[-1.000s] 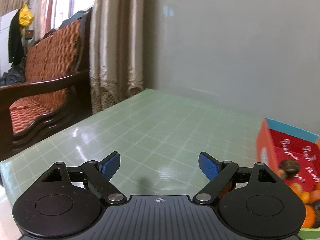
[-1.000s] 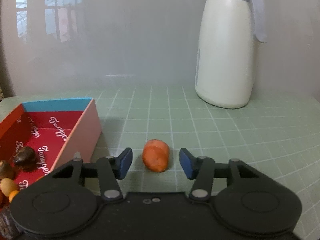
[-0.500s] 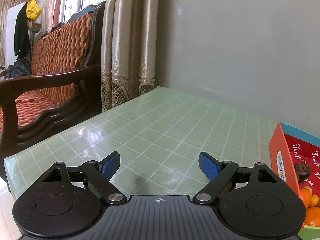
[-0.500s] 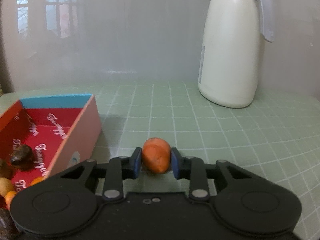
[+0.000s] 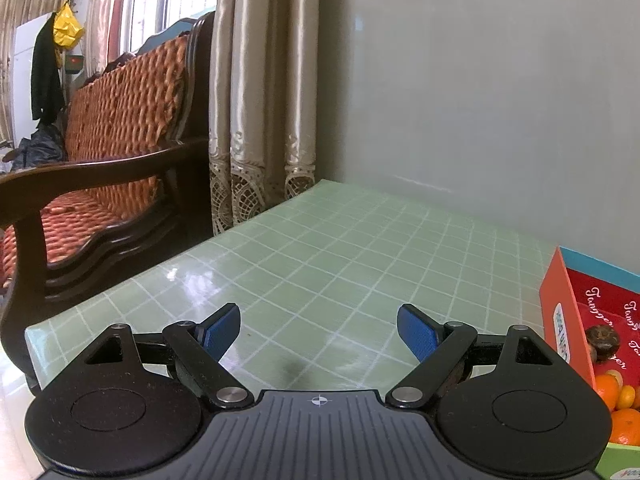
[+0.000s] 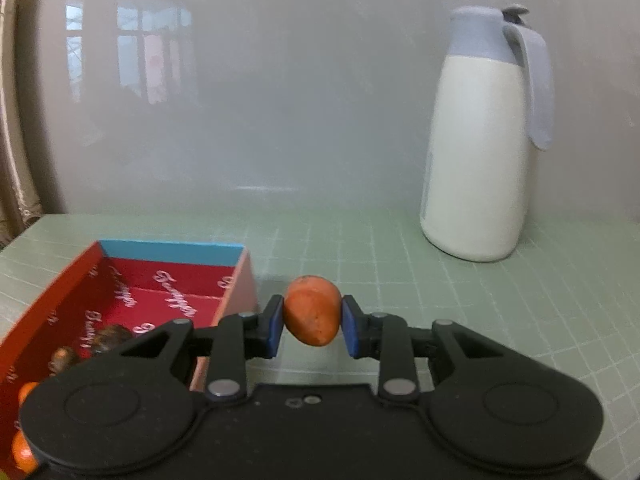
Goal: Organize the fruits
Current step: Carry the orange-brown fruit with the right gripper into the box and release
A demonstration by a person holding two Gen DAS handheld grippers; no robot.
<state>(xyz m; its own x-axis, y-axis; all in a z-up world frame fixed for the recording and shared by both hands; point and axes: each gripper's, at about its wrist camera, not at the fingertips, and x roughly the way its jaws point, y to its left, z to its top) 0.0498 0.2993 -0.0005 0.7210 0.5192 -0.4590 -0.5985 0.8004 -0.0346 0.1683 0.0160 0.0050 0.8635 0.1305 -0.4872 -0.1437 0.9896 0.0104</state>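
Left wrist view, items by descending size.

1. Wooden sofa point(image 5: 100, 168), dark frame, orange woven cushions; far left, beyond the table edge.
2. Table point(image 5: 340, 264), covered in a pale green grid-pattern cloth; fills the middle ground up to a grey wall.
3. Curtains point(image 5: 264, 92), beige satin with lace hems; far, between the sofa and the wall.
4. Left gripper point(image 5: 319, 332), black body, blue pads; fingers spread wide apart with nothing between them, above bare cloth.
5. Red box point(image 5: 568, 312), open-topped, blue far wall, white script lettering inside; at the right edge. Contents: one dark brown fruit point(image 5: 603, 337) and several small oranges point(image 5: 618, 400) at its near end.

Right wrist view, items by descending size.

1. Thermos jug point(image 6: 486, 136), cream body, grey-blue lid and handle; upright on the cloth, far right, near the wall.
2. Right gripper point(image 6: 312, 322), black body, blue pads; fingers clamped on either side of the orange fruit.
3. Red box point(image 6: 240, 276), near left, just beside the left finger; dark fruits and oranges inside its near end, blurred.
4. Orange fruit point(image 6: 313, 315), egg-shaped, matt skin; pinched between the two pads, just right of the box's right wall. Whether it touches the cloth cannot be told.
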